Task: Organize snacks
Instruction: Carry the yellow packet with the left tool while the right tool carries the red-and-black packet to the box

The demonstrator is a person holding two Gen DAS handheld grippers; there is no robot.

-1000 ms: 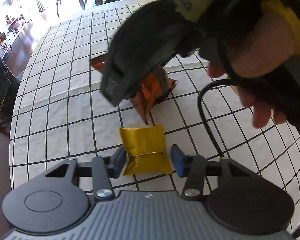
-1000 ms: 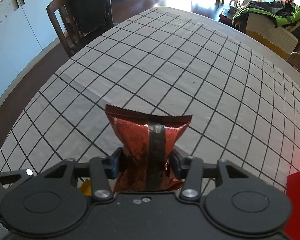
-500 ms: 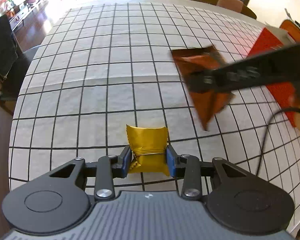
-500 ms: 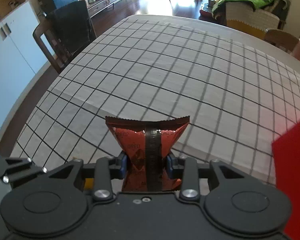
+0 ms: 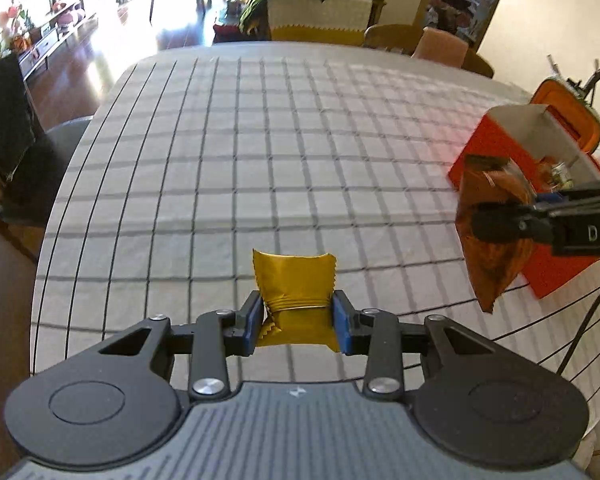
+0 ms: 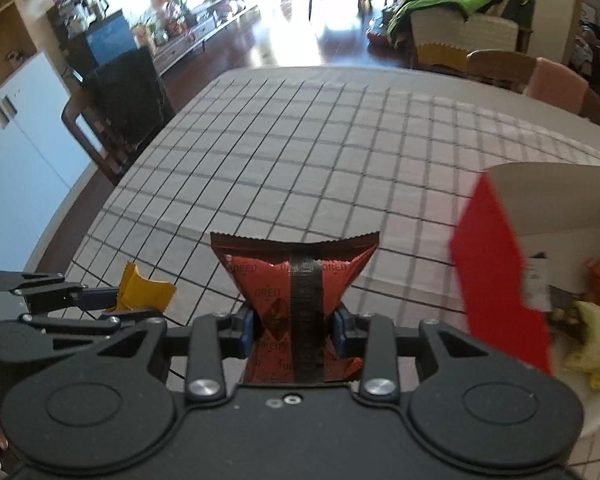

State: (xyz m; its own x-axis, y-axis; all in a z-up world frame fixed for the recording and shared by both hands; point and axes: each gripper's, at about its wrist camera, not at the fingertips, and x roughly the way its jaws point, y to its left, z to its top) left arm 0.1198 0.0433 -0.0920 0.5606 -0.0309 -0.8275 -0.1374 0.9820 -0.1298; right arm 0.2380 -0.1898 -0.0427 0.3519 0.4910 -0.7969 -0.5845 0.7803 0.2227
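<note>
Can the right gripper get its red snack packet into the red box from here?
Probably yes. The right gripper holds the red snack packet, and the red box stands open just to its right, with nothing between them.

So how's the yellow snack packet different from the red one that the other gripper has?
The yellow packet is plain gold foil; the red packet has printed lettering and a dark strip down its middle. The yellow one sits in the left gripper, the red one in the right gripper, nearer the red box. Both are pinched and held off the table.
</note>
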